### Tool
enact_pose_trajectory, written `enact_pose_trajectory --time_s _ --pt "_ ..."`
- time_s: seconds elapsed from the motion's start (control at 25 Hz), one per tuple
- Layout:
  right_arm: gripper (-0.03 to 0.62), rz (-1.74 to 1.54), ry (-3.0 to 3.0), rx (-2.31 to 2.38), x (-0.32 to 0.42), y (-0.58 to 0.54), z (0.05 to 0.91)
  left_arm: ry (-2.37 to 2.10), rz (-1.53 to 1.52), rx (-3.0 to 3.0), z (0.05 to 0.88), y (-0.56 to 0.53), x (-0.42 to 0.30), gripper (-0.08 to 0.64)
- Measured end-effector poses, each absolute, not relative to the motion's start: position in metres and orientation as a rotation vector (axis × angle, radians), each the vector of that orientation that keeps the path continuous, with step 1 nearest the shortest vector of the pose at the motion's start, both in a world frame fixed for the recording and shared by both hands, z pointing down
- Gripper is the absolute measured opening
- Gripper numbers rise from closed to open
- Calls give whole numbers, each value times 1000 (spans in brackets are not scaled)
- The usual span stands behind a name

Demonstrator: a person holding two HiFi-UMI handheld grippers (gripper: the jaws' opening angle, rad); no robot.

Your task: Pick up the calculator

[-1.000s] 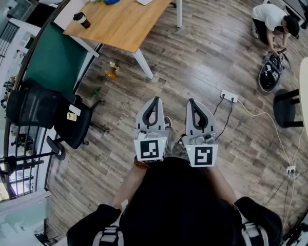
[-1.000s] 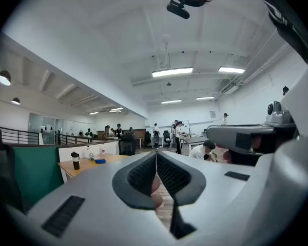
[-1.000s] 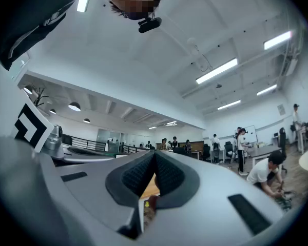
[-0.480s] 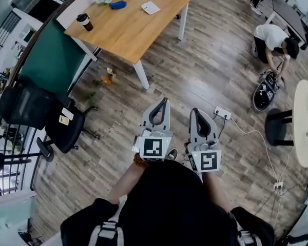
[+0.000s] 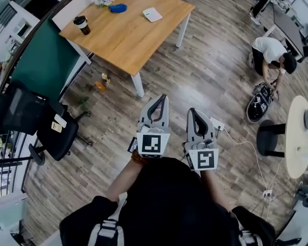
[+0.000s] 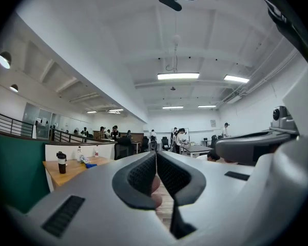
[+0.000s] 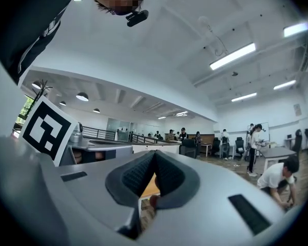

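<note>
Left jaws: the left gripper (image 6: pixel 155 155) has its dark pads pressed together, with nothing between them
Right jaws: the right gripper (image 7: pixel 154 157) is likewise closed and empty
Pose: both grippers point level, away from the person, side by side above the wooden floor (image 5: pixel 210 65); the left tip reaches slightly farther
Calculator: most likely the flat white calculator (image 5: pixel 152 14) lying on the wooden table (image 5: pixel 128 42), towards its far right corner
Direction from jaws: far ahead, almost straight along the line of the left gripper and a little left of the right one; well apart from both, with open floor and the table's near edge between
Long axis: the slab looks close to square from above and sits skewed to the table edges; I cannot tell its long side from here
Nearer hand: the left, by a small margin
Neighbours on the table: a dark cup (image 5: pixel 82 24) at the left edge and a blue object (image 5: pixel 117 7) at the far side, both apart from the calculator
Step in hand: the approach, as I judge it; the jaws must part before any grasp
</note>
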State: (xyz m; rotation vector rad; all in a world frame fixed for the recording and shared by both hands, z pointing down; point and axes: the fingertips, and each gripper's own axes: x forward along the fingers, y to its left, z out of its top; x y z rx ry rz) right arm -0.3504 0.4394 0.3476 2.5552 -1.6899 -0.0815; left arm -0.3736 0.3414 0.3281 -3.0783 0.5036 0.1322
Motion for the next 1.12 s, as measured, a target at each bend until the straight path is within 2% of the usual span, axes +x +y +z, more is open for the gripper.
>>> enact_pose_trajectory --time_s 0.52,1.12 --pt "6 -151 -1710 2517 -327 330 338 544 100 -3096 346 235 -343 25" --pt "6 -201 -1734 2458 -284 266 345 621 20 -3104 372 187 -314 25"
